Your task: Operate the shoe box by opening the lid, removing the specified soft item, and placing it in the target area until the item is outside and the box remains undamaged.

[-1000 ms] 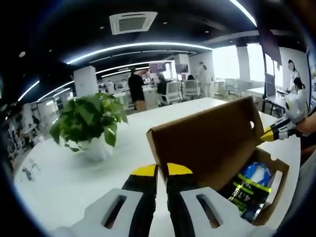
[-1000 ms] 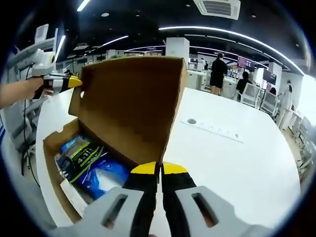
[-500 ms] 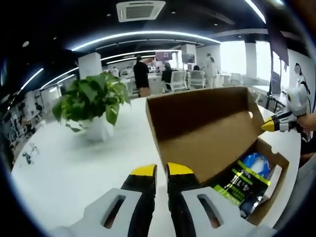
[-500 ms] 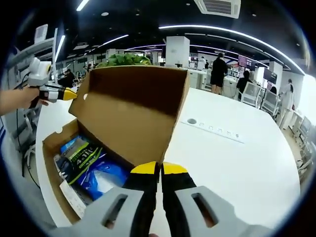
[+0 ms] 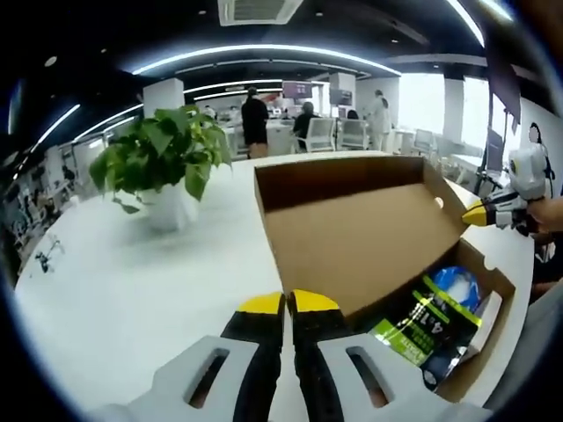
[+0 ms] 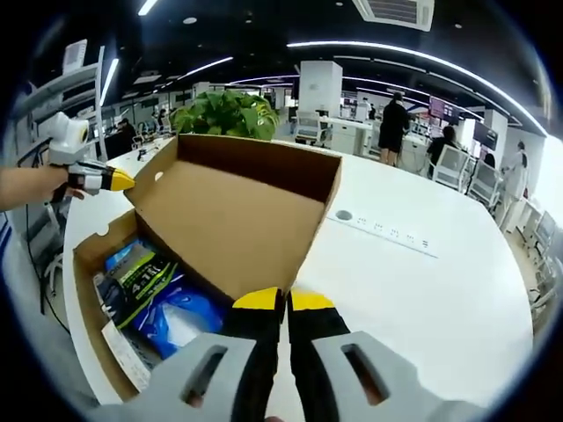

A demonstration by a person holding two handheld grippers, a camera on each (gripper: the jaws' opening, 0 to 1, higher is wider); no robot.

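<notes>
A brown cardboard shoe box [image 5: 479, 352] [image 6: 84, 264] stands open on a white table. Its lid [image 5: 361, 237] [image 6: 229, 220] leans far back, away from the box. Inside lie a blue soft item [image 5: 457, 286] [image 6: 180, 321] and a pack with a green and black label [image 5: 422, 321] [image 6: 141, 272]. My left gripper [image 5: 287, 303] [image 6: 119, 180] is shut at one side corner of the lid. At the opposite corner my right gripper [image 6: 283, 301] [image 5: 475, 214] is shut too. Each seems to pinch the lid's side edge.
A potted green plant [image 5: 163, 158] [image 6: 229, 114] stands on the table [image 5: 132, 290] [image 6: 422, 299] behind the lid. A socket strip [image 6: 378, 230] is set into the tabletop. People and office chairs are far behind. The table's edge runs close by the box.
The lid has swung from nearly upright to leaning far back, baring the plant behind it. Both grippers stayed at its corners.
</notes>
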